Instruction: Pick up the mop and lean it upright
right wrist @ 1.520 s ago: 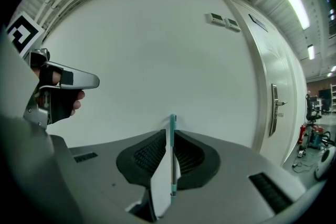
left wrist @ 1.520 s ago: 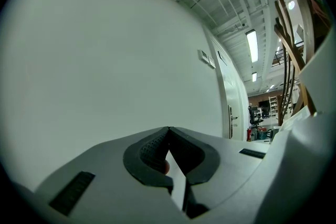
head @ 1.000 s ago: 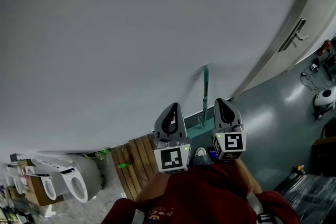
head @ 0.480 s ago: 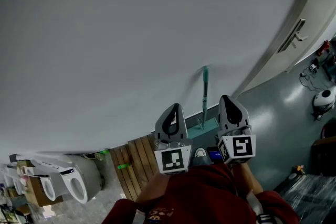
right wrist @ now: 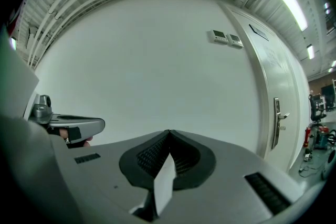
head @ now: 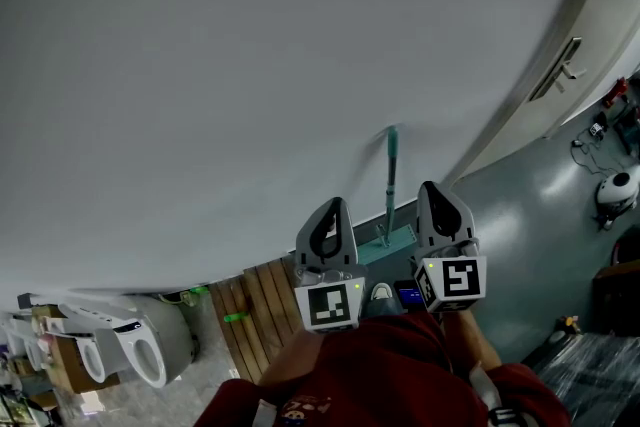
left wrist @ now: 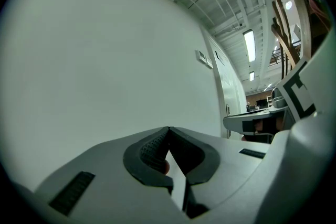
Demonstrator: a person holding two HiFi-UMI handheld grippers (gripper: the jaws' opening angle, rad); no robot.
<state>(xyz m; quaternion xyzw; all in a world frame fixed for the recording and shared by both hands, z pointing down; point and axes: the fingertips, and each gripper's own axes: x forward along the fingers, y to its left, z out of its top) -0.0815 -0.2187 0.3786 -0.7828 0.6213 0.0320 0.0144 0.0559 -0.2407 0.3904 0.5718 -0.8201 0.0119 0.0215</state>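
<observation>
The mop (head: 390,177) stands upright against the white wall (head: 250,85), its teal grip on top and its flat teal head (head: 392,243) on the floor. It shows only in the head view, between the two grippers and beyond them. My left gripper (head: 329,206) is held low near my body, left of the mop, its jaws shut and empty (left wrist: 168,129). My right gripper (head: 436,189) sits just right of the mop, also shut with nothing between its jaws (right wrist: 169,131). Neither gripper touches the mop.
A white door (head: 560,65) with a lever handle (right wrist: 276,114) stands to the right of the wall. Wooden slats (head: 262,303) lie on the floor at the left, with white toilets (head: 135,347) beyond. A white device (head: 617,188) and cables sit on the grey floor at far right.
My right gripper has shifted slightly right and down, away from the mop. The left gripper and the mop have stayed where they were.
</observation>
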